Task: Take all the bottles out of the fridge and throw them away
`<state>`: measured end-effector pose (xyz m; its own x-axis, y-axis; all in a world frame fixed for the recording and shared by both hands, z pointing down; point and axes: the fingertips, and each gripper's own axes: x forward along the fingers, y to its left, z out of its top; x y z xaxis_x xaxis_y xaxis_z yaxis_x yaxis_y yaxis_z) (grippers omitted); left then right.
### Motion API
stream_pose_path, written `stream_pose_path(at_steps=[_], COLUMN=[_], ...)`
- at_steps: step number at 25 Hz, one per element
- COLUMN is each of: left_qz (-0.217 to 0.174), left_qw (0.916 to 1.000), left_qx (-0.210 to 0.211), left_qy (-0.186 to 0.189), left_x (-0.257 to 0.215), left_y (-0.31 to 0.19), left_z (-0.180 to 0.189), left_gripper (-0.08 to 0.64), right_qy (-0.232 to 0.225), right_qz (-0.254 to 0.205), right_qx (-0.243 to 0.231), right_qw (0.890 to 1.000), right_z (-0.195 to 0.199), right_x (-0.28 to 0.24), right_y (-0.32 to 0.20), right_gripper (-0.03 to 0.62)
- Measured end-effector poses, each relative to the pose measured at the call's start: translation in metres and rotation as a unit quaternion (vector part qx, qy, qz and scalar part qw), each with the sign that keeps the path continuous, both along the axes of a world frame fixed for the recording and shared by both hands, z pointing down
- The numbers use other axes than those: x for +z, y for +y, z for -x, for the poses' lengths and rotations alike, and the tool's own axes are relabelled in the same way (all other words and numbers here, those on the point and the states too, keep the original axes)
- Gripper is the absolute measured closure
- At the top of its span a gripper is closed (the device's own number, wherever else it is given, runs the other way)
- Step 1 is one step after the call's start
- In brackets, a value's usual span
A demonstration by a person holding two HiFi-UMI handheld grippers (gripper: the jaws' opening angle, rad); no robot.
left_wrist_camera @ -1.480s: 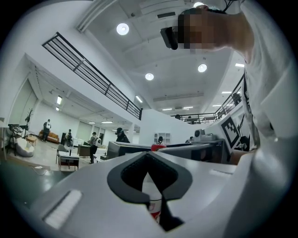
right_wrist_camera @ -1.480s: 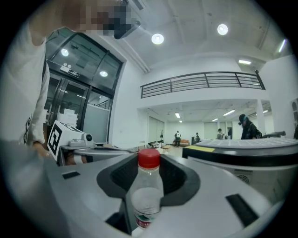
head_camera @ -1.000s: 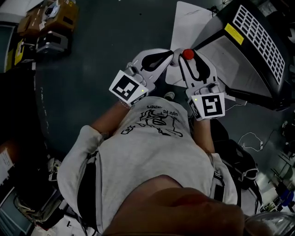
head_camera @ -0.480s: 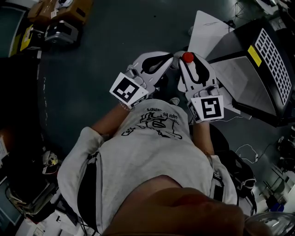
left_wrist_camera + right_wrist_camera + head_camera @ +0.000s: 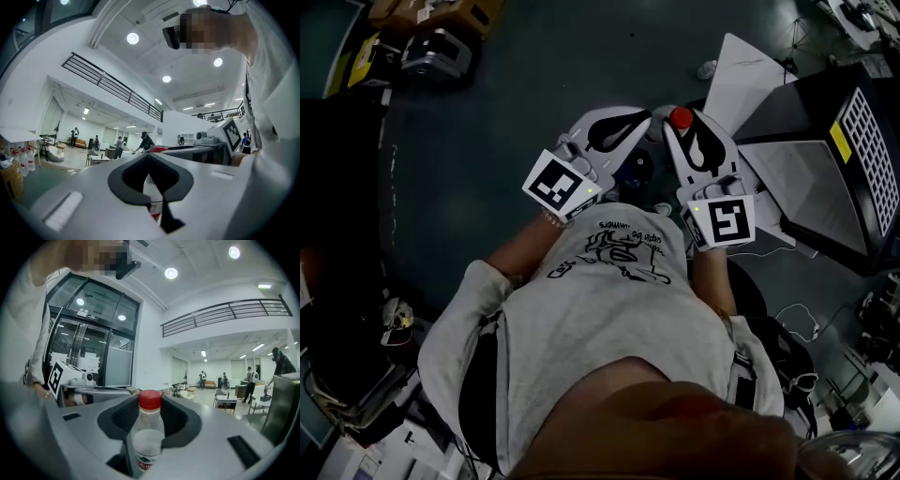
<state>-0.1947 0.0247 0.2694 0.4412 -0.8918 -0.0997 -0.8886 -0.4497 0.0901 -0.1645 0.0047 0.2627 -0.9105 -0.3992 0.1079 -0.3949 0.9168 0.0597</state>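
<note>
Right gripper (image 5: 679,125) pinches a red-capped bottle (image 5: 149,437) by its body, upright. Left gripper (image 5: 643,117) is clamped on a second bottle (image 5: 153,199) — only some body and red label show. Both tips nearly meet before the person's shirt (image 5: 609,309), above the dark floor (image 5: 506,112).

Grippers: two, the left gripper (image 5: 643,116) and the right gripper (image 5: 682,122).
Marker cubes: two, one cube (image 5: 562,184) on the left gripper, one cube (image 5: 724,217) on the right.
Bottles between jaws: two, the left bottle (image 5: 152,190) and the right bottle (image 5: 147,437).
Red caps in sight from the head view: one (image 5: 681,115).
Person holding the grippers: one (image 5: 609,319).
Distant people (image 5: 250,376) in the right gripper view: four.
</note>
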Motion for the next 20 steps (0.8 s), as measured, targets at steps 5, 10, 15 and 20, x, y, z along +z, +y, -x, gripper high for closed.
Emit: stream_pose_path(at_steps=[5,10,15,20], left_qz=[0.003,0.01,0.011,0.012], left_qw=[0.9999,0.9997,0.9996,0.9997], left_qx=[-0.011,-0.02,-0.024,-0.023], left_qy=[0.003,0.005,0.004,0.006], left_x=[0.0,0.005,0.004,0.002], left_y=[0.007,0.01,0.007,-0.002], left_z=[0.019,0.025,0.022,0.013], left_gripper=[0.551,0.551,0.551,0.551], right_qy=[0.003,0.006,0.001,0.016], right_qz=[0.002,0.002,0.008,0.013], right_qx=[-0.01,-0.015,-0.007,-0.007], right_qw=[1.0,1.0,1.0,1.0], right_z=[0.018,0.023,0.02,0.009], right_x=[0.002,0.002,-0.005,0.0], right_y=[0.006,0.005,0.001,-0.004], right_gripper=[0.447,0.446,0.446,0.447])
